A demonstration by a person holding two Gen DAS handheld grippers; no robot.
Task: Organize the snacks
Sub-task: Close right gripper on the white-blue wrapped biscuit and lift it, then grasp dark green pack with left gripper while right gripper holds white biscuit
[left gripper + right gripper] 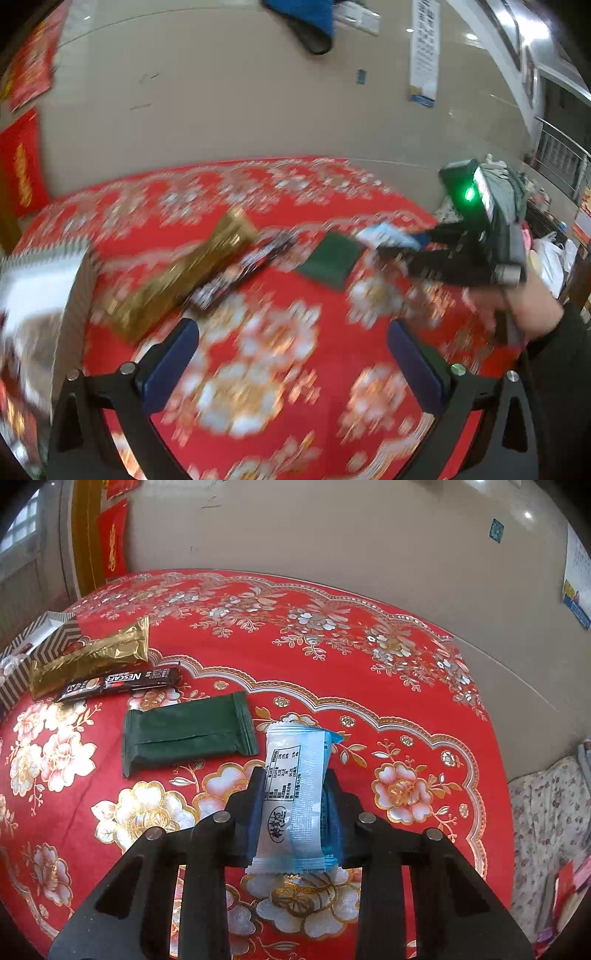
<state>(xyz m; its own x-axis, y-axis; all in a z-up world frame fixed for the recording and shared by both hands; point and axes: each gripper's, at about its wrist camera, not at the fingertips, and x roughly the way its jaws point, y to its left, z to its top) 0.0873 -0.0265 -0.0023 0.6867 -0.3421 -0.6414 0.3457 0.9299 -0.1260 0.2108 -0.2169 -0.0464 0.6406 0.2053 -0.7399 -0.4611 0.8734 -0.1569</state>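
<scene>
My right gripper (295, 775) is shut on a white and blue snack packet (295, 790), held just above the red flowered tablecloth (369, 672). A green packet (188, 734) lies to its left, then a black Nescafe stick (122, 683) and a gold packet (92, 657), in a row. My left gripper (291, 332) is open and empty above the cloth. Its blurred view shows the gold packet (177, 277), the black stick (240, 269), the green packet (330, 258) and the right gripper (399, 242) with the white and blue packet (384, 234).
A box with a zigzag pattern (40, 642) stands at the table's left edge, next to the gold packet; it also shows in the left wrist view (40, 295). A beige wall (332, 528) rises behind the table. Flowered fabric (546, 812) lies off to the right.
</scene>
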